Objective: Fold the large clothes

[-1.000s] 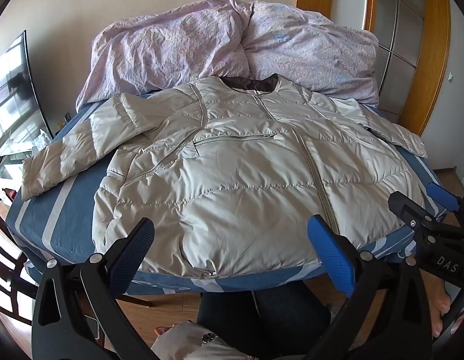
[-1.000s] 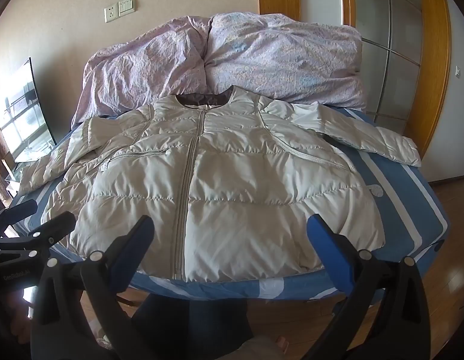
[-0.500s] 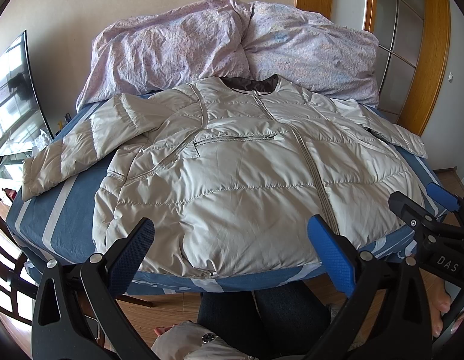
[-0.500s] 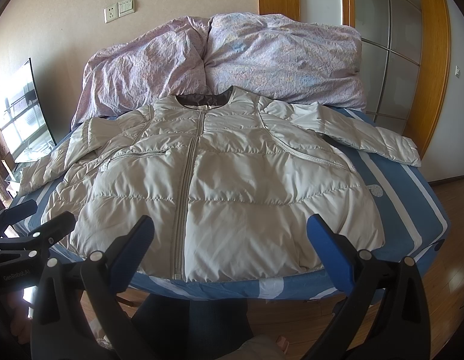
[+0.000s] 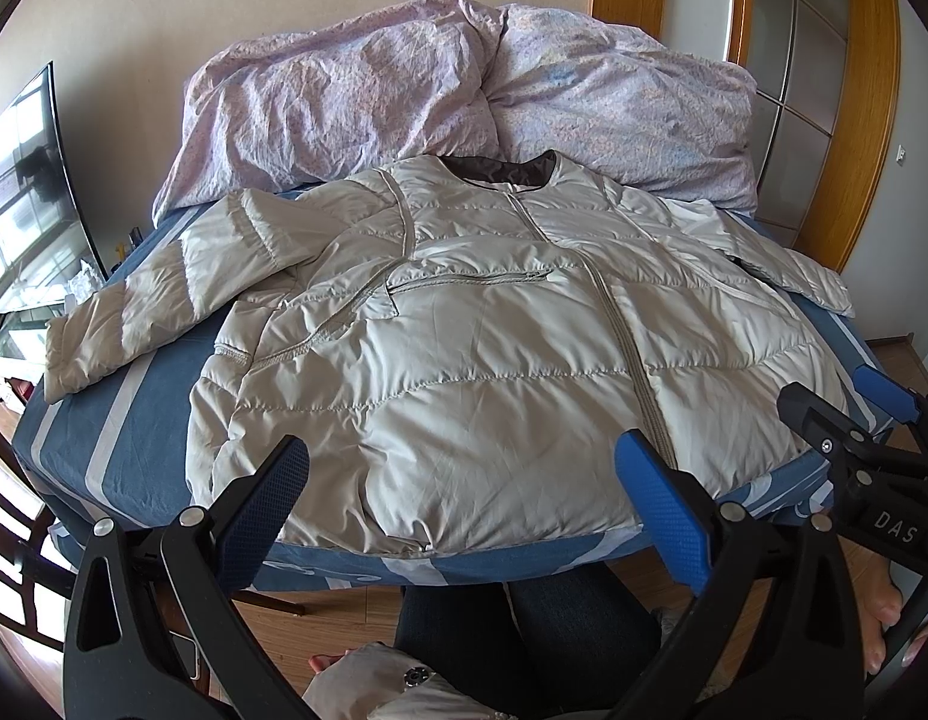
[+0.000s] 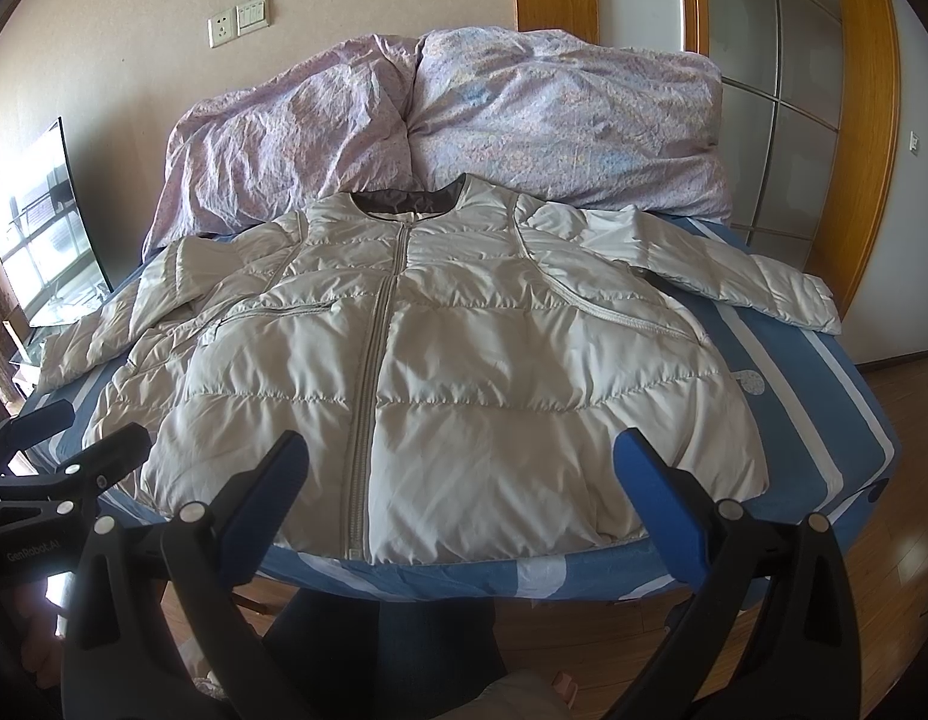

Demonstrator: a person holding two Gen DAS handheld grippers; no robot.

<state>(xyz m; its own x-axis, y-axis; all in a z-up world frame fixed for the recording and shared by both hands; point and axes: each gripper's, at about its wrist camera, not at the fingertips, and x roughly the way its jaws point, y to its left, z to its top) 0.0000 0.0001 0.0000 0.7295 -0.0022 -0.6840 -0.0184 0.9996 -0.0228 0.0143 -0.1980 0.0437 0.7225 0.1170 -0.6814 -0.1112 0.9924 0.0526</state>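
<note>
A pale beige quilted puffer jacket lies flat and face up on the bed, zipped, collar toward the pillows, both sleeves spread out sideways. Its hem reaches the near edge of the blue striped sheet. My left gripper hovers open just short of the hem, nothing between its blue pads. My right gripper is likewise open and empty in front of the hem near the zip's lower end. In the left wrist view the right gripper shows at the far right edge.
A rumpled lilac duvet is piled at the head of the bed against the wall. A television stands to the left, wooden door frames to the right. The person's dark-trousered legs stand at the bed's foot on wood flooring.
</note>
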